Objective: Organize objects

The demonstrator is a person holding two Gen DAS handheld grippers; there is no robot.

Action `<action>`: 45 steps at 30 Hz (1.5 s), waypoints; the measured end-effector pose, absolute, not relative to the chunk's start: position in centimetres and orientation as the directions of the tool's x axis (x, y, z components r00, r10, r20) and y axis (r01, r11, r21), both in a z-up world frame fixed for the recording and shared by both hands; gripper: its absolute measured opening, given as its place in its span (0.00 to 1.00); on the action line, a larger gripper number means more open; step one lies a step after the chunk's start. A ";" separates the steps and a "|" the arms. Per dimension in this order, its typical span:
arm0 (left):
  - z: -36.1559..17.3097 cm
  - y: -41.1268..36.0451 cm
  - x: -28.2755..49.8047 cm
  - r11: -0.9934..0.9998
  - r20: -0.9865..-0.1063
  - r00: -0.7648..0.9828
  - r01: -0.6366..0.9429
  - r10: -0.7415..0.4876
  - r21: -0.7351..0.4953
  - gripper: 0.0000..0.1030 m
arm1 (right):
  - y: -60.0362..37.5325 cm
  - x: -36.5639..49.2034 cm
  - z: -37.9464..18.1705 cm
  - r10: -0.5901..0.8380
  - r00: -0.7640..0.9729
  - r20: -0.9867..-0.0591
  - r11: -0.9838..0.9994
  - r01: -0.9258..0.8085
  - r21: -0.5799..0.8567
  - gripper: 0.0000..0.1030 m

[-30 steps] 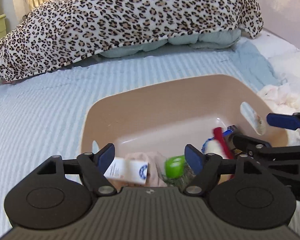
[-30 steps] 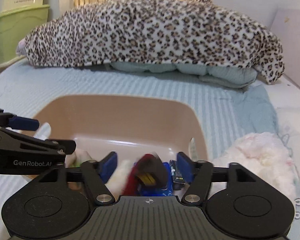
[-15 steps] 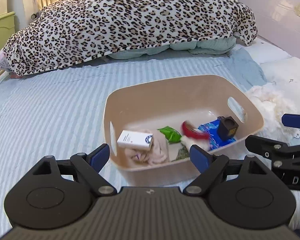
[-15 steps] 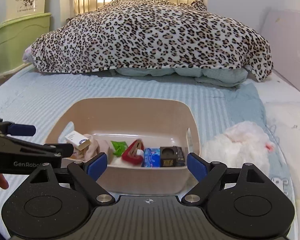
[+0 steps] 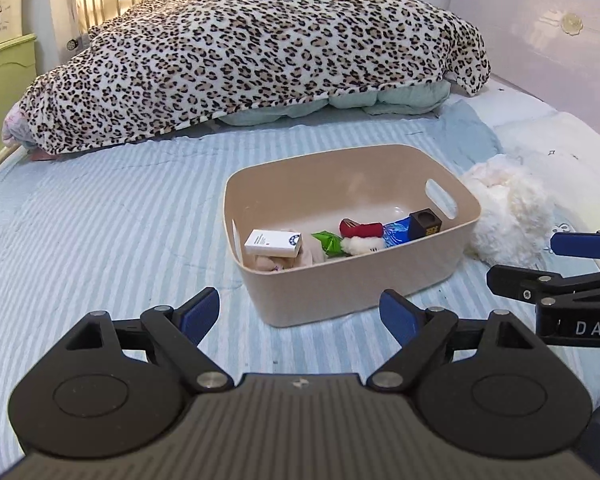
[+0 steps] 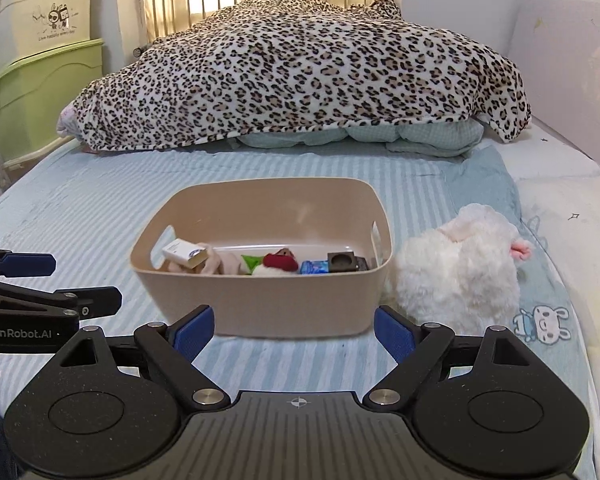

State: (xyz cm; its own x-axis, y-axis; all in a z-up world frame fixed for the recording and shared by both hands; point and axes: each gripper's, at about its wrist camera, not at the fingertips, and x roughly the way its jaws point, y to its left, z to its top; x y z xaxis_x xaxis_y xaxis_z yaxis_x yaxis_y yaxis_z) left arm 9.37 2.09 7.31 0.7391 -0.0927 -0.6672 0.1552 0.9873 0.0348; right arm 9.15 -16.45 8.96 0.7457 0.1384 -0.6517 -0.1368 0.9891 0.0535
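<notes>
A beige plastic bin sits on the striped bed. In it lie a white box, a pinkish cloth, a green wrapper, a red and white plush, a blue packet and a dark cube. My left gripper is open and empty, in front of the bin. My right gripper is open and empty, also in front of the bin. Each gripper shows from the side in the other's view.
A white fluffy plush toy lies just right of the bin. A leopard blanket is piled over bedding at the back. Green and cream storage boxes stand left of the bed. A wall panel runs along the right.
Both grippers have pulled back and up from inside the bin to in front of it. The objects they were over now lie in the bin. Both jaws stand wider.
</notes>
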 end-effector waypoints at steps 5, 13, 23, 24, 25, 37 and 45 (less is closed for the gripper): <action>7.9 2.1 7.3 0.986 -0.671 0.733 0.166 -0.107 0.024 0.85 | -16.7 7.1 9.6 0.159 0.746 -0.647 0.987 -0.140 0.082 0.86; 9.0 2.6 4.3 0.988 -0.658 0.745 0.155 -0.106 0.016 0.85 | -16.7 4.1 10.9 0.177 0.756 -0.630 0.984 -0.151 0.095 0.86; 9.5 3.3 0.2 0.987 -0.673 0.730 0.162 -0.121 -0.002 0.85 | -16.1 0.7 11.6 0.205 0.742 -0.638 0.978 -0.184 0.100 0.86; 9.5 3.3 -0.2 0.987 -0.672 0.731 0.160 -0.120 -0.001 0.85 | -16.1 0.4 11.6 0.209 0.742 -0.637 0.977 -0.185 0.105 0.86; 9.5 3.4 -0.5 0.987 -0.671 0.732 0.160 -0.119 0.000 0.85 | -16.1 0.1 11.6 0.211 0.742 -0.637 0.977 -0.185 0.109 0.86; 10.3 3.3 -3.2 0.987 -0.664 0.738 0.161 -0.122 -0.003 0.85 | -15.9 -2.9 12.3 0.219 0.744 -0.632 0.975 -0.187 0.118 0.86; 9.8 3.9 -4.0 0.987 -0.691 0.709 0.153 -0.141 -0.044 0.85 | -16.0 -4.5 12.5 0.204 0.740 -0.641 0.978 -0.180 0.104 0.86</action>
State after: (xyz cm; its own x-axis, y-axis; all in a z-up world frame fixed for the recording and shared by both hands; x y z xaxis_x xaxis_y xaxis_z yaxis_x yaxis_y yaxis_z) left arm -3.96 3.88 9.83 0.7093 -0.1406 -0.6907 0.1530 0.9873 -0.0439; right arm -4.46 -15.96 12.51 0.7400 0.2042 -0.6409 -0.1797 0.9782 0.1042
